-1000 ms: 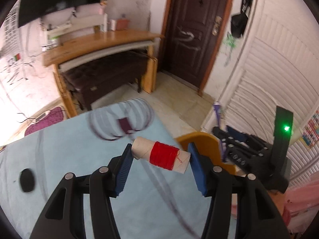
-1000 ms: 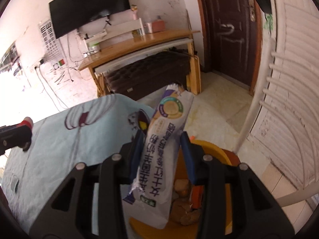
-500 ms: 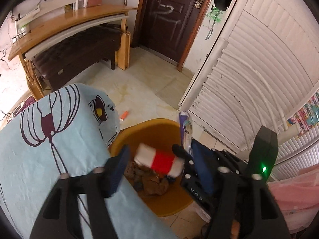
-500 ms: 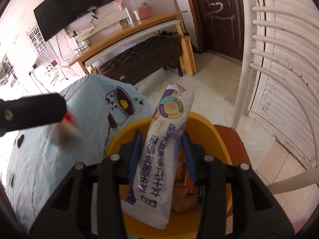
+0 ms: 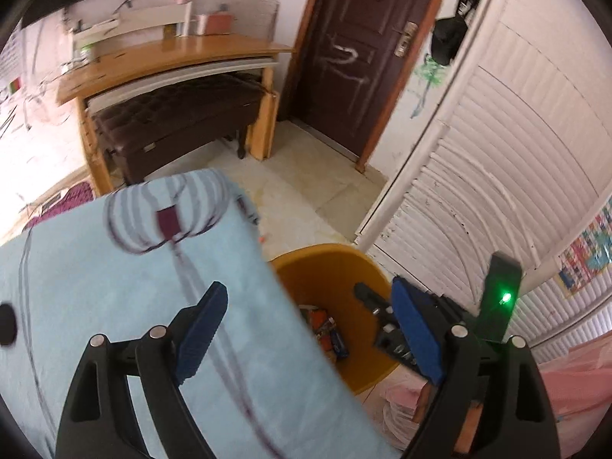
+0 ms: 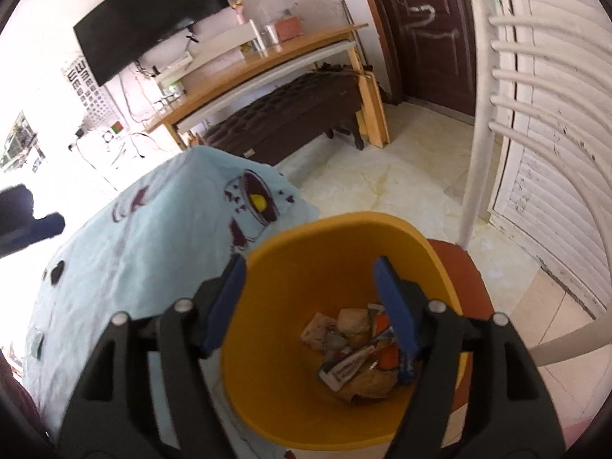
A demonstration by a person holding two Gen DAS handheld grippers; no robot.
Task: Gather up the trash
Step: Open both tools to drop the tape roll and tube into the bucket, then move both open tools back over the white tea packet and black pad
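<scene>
Both jaws have just been opening: the right hand-held gripper (image 6: 310, 298) is released and empty over the bin (image 6: 267, 344) (trash (image 6: 359, 348) inside); the left hand-held gripper (image 5: 306, 329) likewise.

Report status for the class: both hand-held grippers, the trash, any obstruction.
Left hand-held gripper and right hand-held gripper just opened, both empty. Trash lies in yellow bin. Nothing blocking.

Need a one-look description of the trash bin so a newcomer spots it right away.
Start at the table draped in the light blue cloth. On the floor at its corner, beside the white slatted chair, stands the bin, directly under the right gripper. It is the only mustard-yellow, round, open-topped tub there, with wrappers and scraps lying at its bottom.
</scene>
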